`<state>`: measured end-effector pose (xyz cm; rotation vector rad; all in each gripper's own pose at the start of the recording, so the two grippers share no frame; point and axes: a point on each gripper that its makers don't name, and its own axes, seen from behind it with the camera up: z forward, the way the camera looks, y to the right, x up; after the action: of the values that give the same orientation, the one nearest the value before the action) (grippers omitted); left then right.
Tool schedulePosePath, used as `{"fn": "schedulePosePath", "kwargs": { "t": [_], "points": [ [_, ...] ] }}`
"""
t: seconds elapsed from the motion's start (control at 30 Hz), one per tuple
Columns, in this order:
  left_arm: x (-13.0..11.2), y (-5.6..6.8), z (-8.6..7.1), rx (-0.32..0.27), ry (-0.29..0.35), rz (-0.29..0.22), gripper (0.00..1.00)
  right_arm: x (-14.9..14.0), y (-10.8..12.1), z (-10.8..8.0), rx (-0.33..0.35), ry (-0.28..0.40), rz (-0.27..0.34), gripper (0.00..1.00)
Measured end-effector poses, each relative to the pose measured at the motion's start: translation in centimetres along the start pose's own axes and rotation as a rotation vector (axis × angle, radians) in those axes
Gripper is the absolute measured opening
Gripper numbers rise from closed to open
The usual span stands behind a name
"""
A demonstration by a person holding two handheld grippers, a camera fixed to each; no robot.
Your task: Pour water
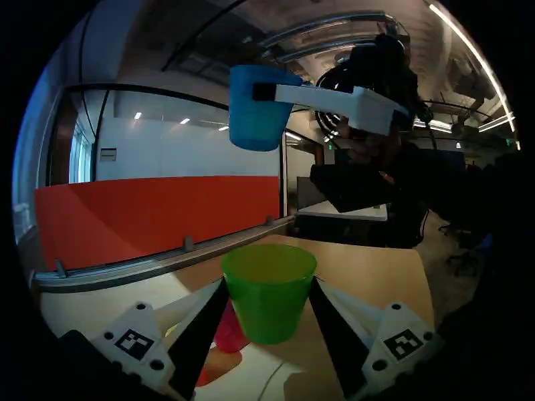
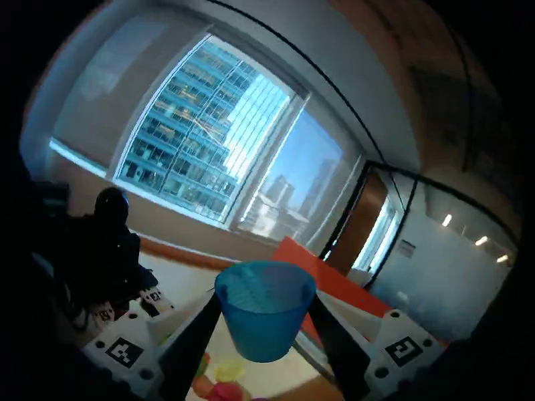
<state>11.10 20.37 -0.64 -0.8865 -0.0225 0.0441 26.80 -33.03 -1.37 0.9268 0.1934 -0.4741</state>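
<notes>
In the left gripper view my left gripper (image 1: 269, 294) is shut on a green plastic cup (image 1: 269, 291), held upright above the wooden table (image 1: 374, 271). High above it hangs a blue cup (image 1: 255, 107), pinched by the white fingers (image 1: 334, 100) of my right gripper, which reaches in from the right. In the right gripper view the same blue cup (image 2: 265, 317) sits upright between the fingers of my right gripper (image 2: 265, 321), which is shut on it. The left gripper (image 2: 144, 301) appears low at the left there, small and dark. I cannot make out water in either cup.
A pink cup (image 1: 231, 331) stands on the table behind the green one. Several coloured things (image 2: 224, 381) lie on the table below the blue cup. An orange panel (image 1: 154, 214) and glass wall run along the table's far side; large windows (image 2: 214, 160) lie beyond.
</notes>
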Motion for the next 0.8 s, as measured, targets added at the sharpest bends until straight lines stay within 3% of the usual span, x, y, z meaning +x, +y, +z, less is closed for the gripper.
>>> {"fn": "schedulePosePath", "kwargs": {
  "t": [0.4, 0.5, 0.8],
  "points": [
    [0.1, -0.2, -0.1, 0.005, -0.004, 0.008, 0.82, 0.7, -0.5, 0.0, 0.067, 0.024, 0.347, 0.89],
    [0.1, -0.2, -0.1, 0.007, -0.007, 0.010, 0.82, 0.7, -0.2, -0.3, 0.063, 0.033, 0.380, 0.89],
    [-0.5, -1.2, -0.3, 0.029, -0.024, 0.017, 0.82, -1.6, 1.1, -1.6, 0.023, 0.002, 0.367, 0.89]
  ]
}}
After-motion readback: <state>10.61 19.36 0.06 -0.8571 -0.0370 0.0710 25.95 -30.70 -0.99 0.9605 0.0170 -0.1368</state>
